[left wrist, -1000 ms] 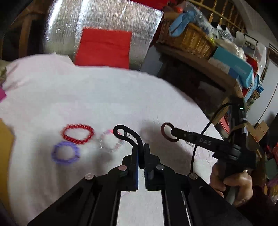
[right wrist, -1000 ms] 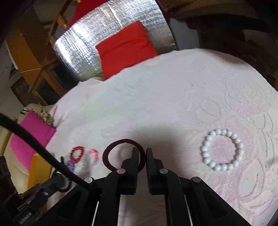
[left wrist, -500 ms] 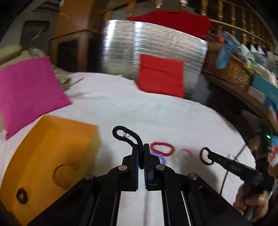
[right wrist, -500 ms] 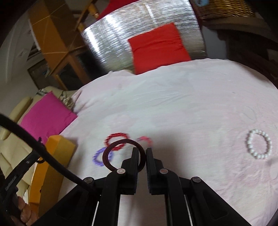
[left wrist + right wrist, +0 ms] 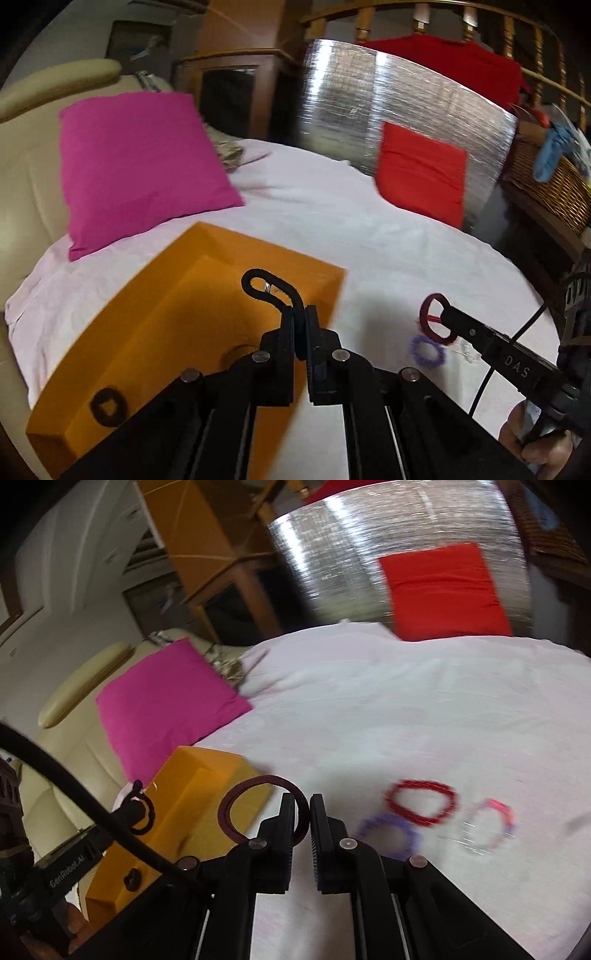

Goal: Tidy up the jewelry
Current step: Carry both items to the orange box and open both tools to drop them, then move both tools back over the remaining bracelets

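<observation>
My left gripper [image 5: 301, 325] is shut on a black hair tie [image 5: 264, 286] and holds it over the orange box [image 5: 207, 295]. Another dark tie [image 5: 109, 406] lies in the box's near corner. My right gripper [image 5: 303, 812] is shut on a maroon hair tie [image 5: 240, 808], held just right of the orange box [image 5: 195, 797]; it also shows in the left wrist view [image 5: 434, 319]. On the pink cloth lie a red bead bracelet [image 5: 421, 805], a purple one [image 5: 391, 830] and a pink-clear one [image 5: 491, 823].
A magenta cushion [image 5: 136, 166] lies behind the box at the left. A red cushion [image 5: 421, 173] leans on a silver foil panel [image 5: 399, 107] at the back. A wicker basket [image 5: 554, 177] sits on a shelf at the right. A cream sofa [image 5: 33, 147] is at far left.
Both grippers have swung left with their hair ties. The left one now hangs over the orange box; the right one has come up beside it, leaving the white bead bracelet out of view.
</observation>
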`<state>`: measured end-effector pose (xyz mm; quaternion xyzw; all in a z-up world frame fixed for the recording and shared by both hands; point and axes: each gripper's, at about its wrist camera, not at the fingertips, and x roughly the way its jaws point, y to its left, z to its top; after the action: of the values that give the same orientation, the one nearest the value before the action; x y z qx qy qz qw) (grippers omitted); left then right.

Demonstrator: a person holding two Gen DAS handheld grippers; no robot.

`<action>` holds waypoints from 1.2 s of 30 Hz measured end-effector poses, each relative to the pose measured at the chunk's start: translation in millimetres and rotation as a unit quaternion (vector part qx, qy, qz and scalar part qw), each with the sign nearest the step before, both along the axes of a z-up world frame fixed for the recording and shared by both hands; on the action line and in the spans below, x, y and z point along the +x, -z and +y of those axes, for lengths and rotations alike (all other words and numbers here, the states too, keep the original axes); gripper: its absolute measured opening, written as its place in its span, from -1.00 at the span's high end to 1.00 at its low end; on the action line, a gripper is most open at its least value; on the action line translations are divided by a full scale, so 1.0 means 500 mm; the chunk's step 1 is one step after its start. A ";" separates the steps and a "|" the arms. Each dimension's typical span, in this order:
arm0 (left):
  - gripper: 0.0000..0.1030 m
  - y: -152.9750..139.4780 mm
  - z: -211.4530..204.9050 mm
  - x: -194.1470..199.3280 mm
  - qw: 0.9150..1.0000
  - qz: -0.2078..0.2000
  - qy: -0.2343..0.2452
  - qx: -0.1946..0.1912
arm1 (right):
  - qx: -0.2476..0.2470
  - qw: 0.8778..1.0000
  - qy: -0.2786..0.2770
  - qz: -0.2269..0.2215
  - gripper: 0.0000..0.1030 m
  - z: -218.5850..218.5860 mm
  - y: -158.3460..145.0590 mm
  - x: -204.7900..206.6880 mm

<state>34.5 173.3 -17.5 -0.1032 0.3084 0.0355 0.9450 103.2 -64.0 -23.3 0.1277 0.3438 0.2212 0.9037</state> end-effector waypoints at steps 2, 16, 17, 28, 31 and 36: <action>0.90 0.004 0.023 0.007 1.000 0.006 -0.011 -0.001 | -0.003 1.000 -0.019 -0.005 0.82 0.041 -0.003 0.009; 0.90 0.047 0.124 0.013 0.995 0.066 -0.067 -0.029 | -0.051 0.996 -0.066 0.025 0.80 0.279 0.022 0.071; 0.87 0.049 0.127 0.013 0.994 0.070 -0.073 -0.030 | -0.053 0.996 -0.070 0.028 0.80 0.289 0.026 0.075; 0.03 0.027 0.134 -0.005 0.989 0.045 -0.138 0.008 | -0.004 0.999 -0.041 -0.005 -0.07 0.242 -0.013 0.062; -0.01 0.015 0.106 -0.002 0.991 0.035 -0.130 0.025 | -0.008 1.000 -0.019 -0.020 -0.07 0.192 -0.039 0.054; -0.20 -0.010 0.035 0.000 0.992 0.008 -0.113 0.054 | -0.032 0.999 0.024 -0.027 -0.07 0.069 -0.067 0.022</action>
<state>34.6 191.0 -12.6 -0.0859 0.3001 0.1595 0.9365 114.4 -29.8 10.1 0.1005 0.3234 0.1918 0.9212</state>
